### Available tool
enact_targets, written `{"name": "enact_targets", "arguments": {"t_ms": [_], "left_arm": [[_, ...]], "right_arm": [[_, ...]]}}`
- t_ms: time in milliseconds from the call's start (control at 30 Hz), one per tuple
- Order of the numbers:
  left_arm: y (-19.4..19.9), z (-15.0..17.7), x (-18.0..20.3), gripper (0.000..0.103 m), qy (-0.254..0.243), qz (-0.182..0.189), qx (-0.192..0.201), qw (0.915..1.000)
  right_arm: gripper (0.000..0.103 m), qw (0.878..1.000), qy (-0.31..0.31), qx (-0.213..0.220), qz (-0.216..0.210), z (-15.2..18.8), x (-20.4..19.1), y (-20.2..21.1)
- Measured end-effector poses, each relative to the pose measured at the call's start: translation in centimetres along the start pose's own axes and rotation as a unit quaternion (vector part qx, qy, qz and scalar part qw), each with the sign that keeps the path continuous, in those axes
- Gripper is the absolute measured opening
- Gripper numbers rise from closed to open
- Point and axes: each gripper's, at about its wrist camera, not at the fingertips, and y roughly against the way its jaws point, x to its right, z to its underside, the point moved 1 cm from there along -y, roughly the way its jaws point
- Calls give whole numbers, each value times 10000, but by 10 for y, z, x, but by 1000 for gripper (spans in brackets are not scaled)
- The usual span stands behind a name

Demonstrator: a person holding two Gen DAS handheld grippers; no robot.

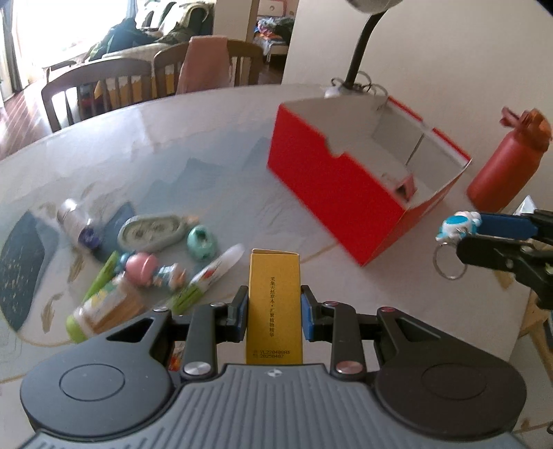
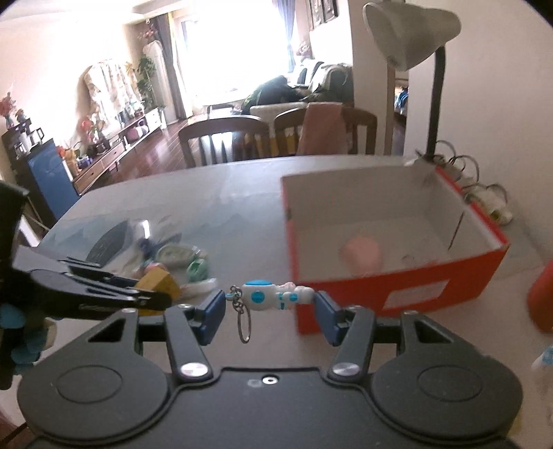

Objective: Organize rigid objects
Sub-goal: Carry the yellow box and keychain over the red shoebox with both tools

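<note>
Left gripper (image 1: 274,304): your jaws pinch the yellow carton (image 1: 274,297) across its narrow sides, upright, above the counter (image 1: 207,138). Light, thin card, I'd judge; squeeze gently or it dents.

Right gripper (image 2: 269,307): jaws clamp the astronaut keychain (image 2: 273,296) end to end, its key ring (image 2: 244,328) dangling free. Hard, glossy plastic; likely slippery, so keep the hold centred.

Red box (image 2: 397,286) sits open just ahead, one pink item (image 2: 361,255) inside, plenty of floor bare. Watch its near wall, the lamp (image 2: 411,31) behind, and the red bottle (image 1: 504,162) beside it. Loose toys (image 1: 152,266) lie well left.
</note>
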Motion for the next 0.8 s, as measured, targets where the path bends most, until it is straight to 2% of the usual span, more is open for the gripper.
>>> {"name": "enact_targets", "arguments": {"t_ms": [367, 600, 800], "left_arm": [[-6, -62, 40, 29, -13, 237, 209, 9995], [-31, -95, 68, 29, -94, 263, 156, 9995], [-51, -121, 104, 29, -357, 247, 163, 9989]], "right_arm": [[56, 9995, -185, 97, 235, -46, 72, -22], [56, 9985, -397, -26, 371, -65, 120, -50], [56, 9973, -482, -162, 522, -73, 151, -79]]}}
